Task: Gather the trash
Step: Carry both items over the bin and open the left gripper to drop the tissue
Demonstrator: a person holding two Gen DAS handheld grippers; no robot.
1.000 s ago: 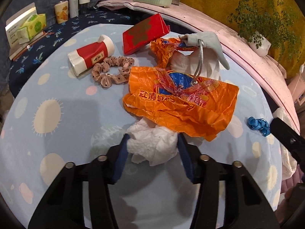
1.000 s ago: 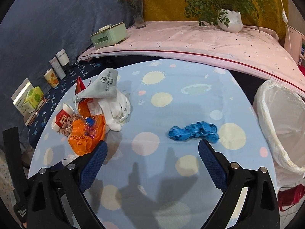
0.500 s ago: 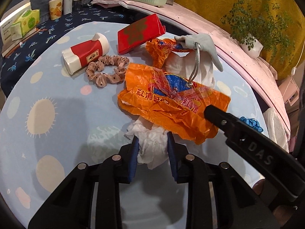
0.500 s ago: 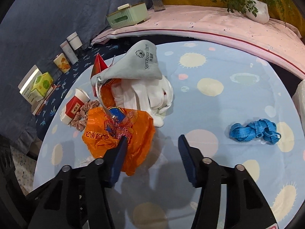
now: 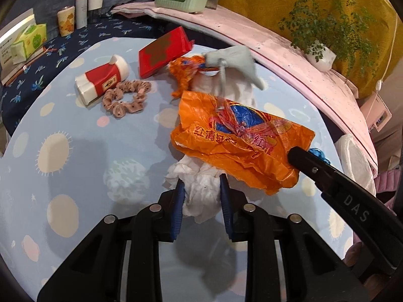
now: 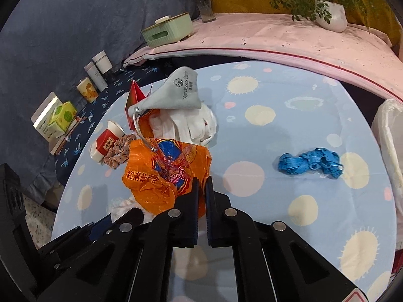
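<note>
At the bottom centre of the left wrist view, the left gripper (image 5: 201, 196) squeezes a crumpled white tissue (image 5: 199, 188) between its blue pads, the wad bulging out on both sides. Bottom centre of the right wrist view, the right gripper (image 6: 201, 191) stands nearly fully closed, pinching the near edge of the orange plastic bag (image 6: 166, 173) in mid-frame. Collection looks barely begun: both pieces sit low over the spotted blue tablecloth (image 6: 302, 115), and nothing visibly lies yet in the white bin liner (image 6: 388, 146) at the right edge. A blue strap bundle (image 6: 309, 162) lies loose at right centre, likely still to gather. Open cloth spreads across the frame's right half toward the liner, giving free passage; to the left, a red-and-white tube (image 5: 103, 83), scrunchie (image 5: 127, 98), red packet (image 5: 165, 49) and grey pouch (image 6: 176, 93) crowd close behind the bag.
</note>
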